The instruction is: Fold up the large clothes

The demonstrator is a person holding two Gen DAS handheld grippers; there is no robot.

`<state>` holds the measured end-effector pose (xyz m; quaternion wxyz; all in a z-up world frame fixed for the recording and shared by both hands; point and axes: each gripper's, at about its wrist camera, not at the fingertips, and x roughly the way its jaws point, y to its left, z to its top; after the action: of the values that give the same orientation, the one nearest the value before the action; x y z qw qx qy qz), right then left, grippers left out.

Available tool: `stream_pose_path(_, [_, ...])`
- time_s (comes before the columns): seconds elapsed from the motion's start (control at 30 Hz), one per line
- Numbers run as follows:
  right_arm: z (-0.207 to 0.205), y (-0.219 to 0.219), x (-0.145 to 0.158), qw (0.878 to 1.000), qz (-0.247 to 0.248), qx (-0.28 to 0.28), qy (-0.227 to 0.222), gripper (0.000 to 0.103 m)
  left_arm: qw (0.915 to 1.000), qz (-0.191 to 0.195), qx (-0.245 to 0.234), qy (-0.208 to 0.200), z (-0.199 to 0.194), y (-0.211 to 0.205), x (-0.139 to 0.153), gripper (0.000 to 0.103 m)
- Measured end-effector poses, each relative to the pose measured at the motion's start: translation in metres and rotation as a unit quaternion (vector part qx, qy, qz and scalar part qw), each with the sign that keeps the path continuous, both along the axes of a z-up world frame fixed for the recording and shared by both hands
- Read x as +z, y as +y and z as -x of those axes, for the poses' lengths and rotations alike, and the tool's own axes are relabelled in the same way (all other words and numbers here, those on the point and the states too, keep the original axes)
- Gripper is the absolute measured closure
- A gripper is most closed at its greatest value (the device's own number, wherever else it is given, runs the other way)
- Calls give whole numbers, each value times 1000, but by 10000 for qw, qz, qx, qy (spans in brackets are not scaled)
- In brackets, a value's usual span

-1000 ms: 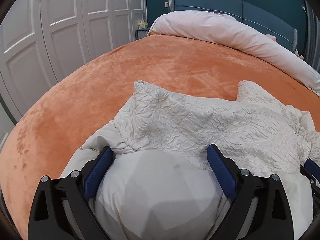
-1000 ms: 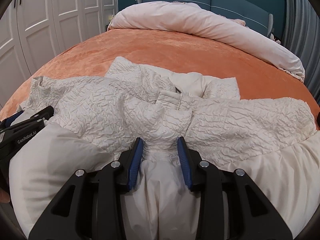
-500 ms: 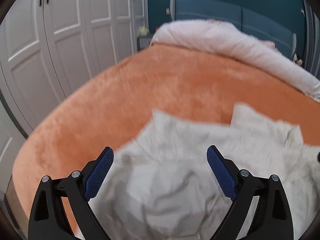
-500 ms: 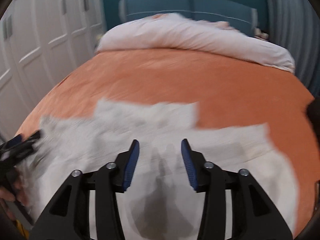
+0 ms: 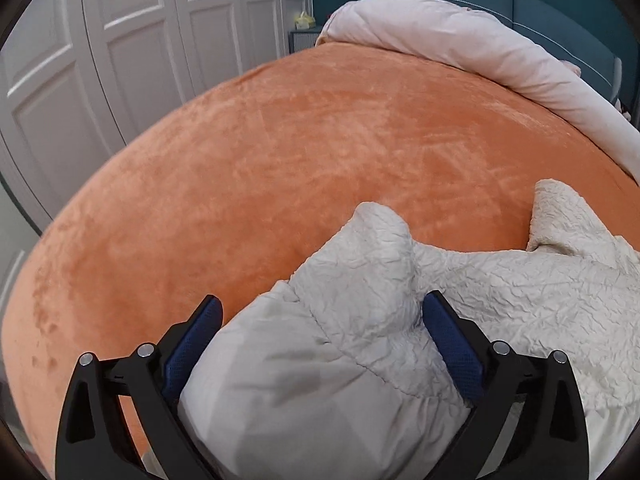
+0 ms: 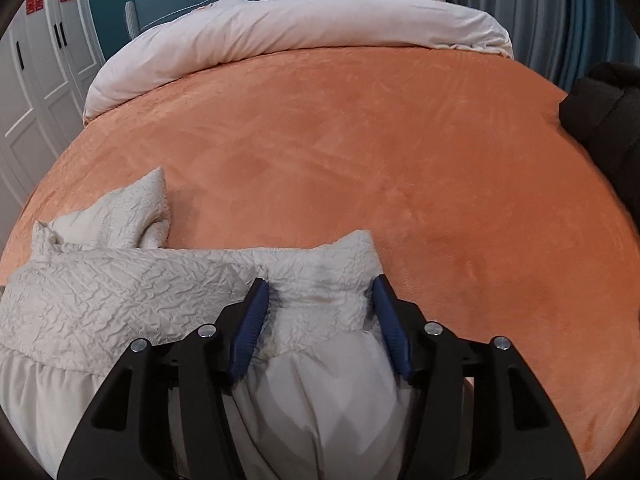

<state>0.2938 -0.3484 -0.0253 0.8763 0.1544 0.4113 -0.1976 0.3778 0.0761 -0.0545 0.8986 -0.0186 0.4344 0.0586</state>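
Garment (image 5: 500,300) cream, crinkled, on orange bedspread (image 5: 300,160); long axis sideways across near edge | left gripper (image 5: 320,320) wide, left corner between jaws, just opening | right gripper (image 6: 320,304) half-spread, just opening, right corner between | rolled duvet (image 6: 280,28) well apart; nothing obstructs

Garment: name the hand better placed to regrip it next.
Right, likely. Both grippers' jaws have just been opening with garment between; right gripper is narrower around a bunched corner, left gripper widest.
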Motion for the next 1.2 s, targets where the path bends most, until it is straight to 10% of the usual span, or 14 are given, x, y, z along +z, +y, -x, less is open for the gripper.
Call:
stream_pose_path(0.33, [-5, 24, 31, 9978, 570, -109, 313, 53, 10000, 14, 29, 74, -3, 0, -4, 5])
stream_pose_path(0.57, [-11, 172, 102, 9854, 432, 1578, -476, 55, 9999, 94, 102, 43, 2, 5, 1, 5])
stream_pose_path(1.03, [-39, 230, 20, 9820, 394, 1847, -10, 50, 9987, 483, 110, 89, 2, 15, -4, 5])
stream_pose_path(1.2, [-42, 231, 17, 9813, 468, 1866, 34, 50, 9908, 1357, -5, 2, 37, 43, 23, 5])
